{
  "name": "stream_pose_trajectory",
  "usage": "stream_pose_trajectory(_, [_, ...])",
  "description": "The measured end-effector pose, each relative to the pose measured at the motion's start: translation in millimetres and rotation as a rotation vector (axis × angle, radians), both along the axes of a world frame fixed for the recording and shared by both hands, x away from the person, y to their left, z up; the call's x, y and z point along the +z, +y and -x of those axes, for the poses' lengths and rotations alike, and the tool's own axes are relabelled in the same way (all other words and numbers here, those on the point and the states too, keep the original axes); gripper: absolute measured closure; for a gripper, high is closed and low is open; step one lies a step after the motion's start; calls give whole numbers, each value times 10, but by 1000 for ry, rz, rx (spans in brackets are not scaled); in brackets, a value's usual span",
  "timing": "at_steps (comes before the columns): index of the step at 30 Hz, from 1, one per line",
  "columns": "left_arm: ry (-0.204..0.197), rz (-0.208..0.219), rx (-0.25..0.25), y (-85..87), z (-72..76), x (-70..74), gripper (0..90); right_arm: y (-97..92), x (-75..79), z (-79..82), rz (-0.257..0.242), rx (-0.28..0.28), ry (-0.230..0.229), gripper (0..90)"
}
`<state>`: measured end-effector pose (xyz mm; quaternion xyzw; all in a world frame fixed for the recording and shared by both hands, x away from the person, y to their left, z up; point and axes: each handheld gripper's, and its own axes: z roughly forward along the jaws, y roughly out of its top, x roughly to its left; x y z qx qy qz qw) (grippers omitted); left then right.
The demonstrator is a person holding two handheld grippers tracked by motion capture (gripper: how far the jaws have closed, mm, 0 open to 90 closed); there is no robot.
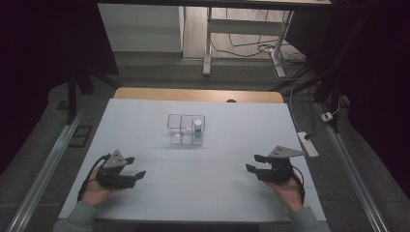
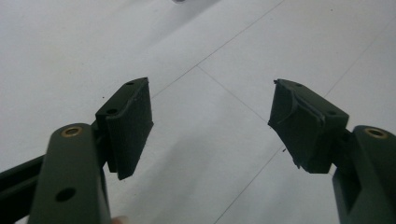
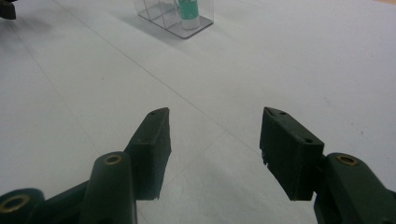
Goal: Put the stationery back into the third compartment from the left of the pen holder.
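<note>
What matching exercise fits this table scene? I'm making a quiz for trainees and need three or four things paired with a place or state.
Things:
1. left claw
2. right claw
3. small bottle
4. clear box

Places or states:
A. stands upright in the right compartment of the box
B. open and empty, near the table's left front
C. sits mid-table, left compartment empty
D. open and empty, near the table's right front

Pairs: 1-B, 2-D, 3-A, 4-C

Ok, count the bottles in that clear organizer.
1: a green bottle with a white cap stands in the right compartment of the clear organizer; the other compartments look empty.
</note>
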<state>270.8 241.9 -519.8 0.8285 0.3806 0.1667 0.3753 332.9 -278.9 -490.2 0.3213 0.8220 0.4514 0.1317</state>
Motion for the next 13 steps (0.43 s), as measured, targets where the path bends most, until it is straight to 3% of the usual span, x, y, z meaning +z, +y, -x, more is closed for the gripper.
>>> stream_pose_trajectory(13, [1, 5, 7, 12, -5, -1, 292, -41, -49, 18, 18, -3, -8, 405])
